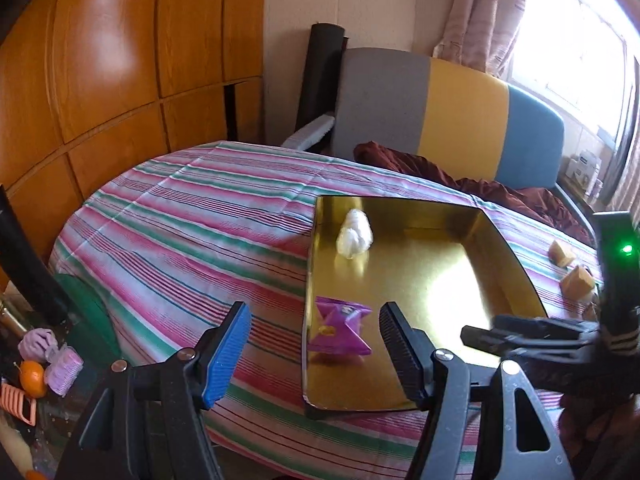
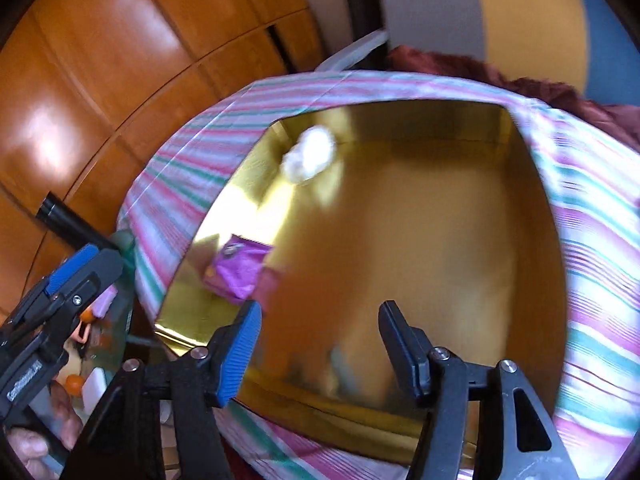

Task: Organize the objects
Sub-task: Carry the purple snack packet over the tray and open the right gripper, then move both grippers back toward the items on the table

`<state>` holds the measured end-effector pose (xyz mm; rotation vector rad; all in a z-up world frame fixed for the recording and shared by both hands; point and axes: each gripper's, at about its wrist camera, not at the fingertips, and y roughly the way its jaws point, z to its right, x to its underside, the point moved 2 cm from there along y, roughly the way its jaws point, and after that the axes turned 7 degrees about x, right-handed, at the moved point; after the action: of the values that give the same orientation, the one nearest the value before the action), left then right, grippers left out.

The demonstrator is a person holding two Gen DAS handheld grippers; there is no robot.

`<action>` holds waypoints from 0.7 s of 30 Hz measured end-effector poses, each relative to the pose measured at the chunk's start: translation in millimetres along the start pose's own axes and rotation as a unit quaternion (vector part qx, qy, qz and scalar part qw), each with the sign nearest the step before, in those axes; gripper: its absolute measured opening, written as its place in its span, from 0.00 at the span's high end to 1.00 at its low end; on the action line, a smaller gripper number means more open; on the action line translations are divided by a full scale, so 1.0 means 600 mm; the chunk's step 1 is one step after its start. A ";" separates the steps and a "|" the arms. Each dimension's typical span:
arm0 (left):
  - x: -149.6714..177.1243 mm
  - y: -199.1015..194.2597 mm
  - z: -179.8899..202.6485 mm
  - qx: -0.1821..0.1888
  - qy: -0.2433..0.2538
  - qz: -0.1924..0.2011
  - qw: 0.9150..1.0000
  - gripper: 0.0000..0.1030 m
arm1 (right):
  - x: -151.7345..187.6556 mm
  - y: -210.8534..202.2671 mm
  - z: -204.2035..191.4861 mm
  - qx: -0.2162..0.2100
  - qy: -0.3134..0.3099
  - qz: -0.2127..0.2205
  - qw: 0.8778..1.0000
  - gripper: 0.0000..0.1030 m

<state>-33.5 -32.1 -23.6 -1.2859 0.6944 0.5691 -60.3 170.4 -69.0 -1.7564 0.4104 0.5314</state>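
Gold tray (image 1: 516, 264) on the striped counter, two things inside it.

The tray is a shallow rectangle of mirror-bright gold metal with low upright walls; it lies flat on a cloth (image 1: 192, 216) of pink, green and white stripes. In it sit a crinkled purple wrapper packet (image 1: 340, 326) near the front left corner and a fluffy white cotton ball (image 1: 355, 234) near the far left wall, well apart. Two pale wooden blocks (image 1: 576, 280), faceted, rest on the cloth just right of the tray. The left gripper (image 1: 314, 354) hovers at the tray's near left corner, jaws apart and empty; the right gripper (image 2: 320, 350) hangs over the tray's near edge, jaws likewise apart, holding nothing.
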 end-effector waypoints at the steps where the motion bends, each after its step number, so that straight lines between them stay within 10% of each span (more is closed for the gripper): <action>1: 0.003 0.002 0.004 0.005 -0.001 -0.005 1.000 0.34 | 0.002 -0.013 0.013 0.009 0.005 0.008 1.000 0.33; 14: -0.003 0.028 0.099 0.092 0.028 -0.055 0.994 0.35 | 0.051 -0.193 0.284 0.113 0.157 0.075 0.978 0.22; 21: -0.019 0.019 0.247 0.171 0.125 -0.058 0.976 0.35 | 0.089 -0.317 0.474 0.209 0.272 0.140 0.929 0.15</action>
<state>-27.8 115.7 -2.9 -1.0737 0.8772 0.1807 47.4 492.7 -1.5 -1.4115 1.0956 0.1203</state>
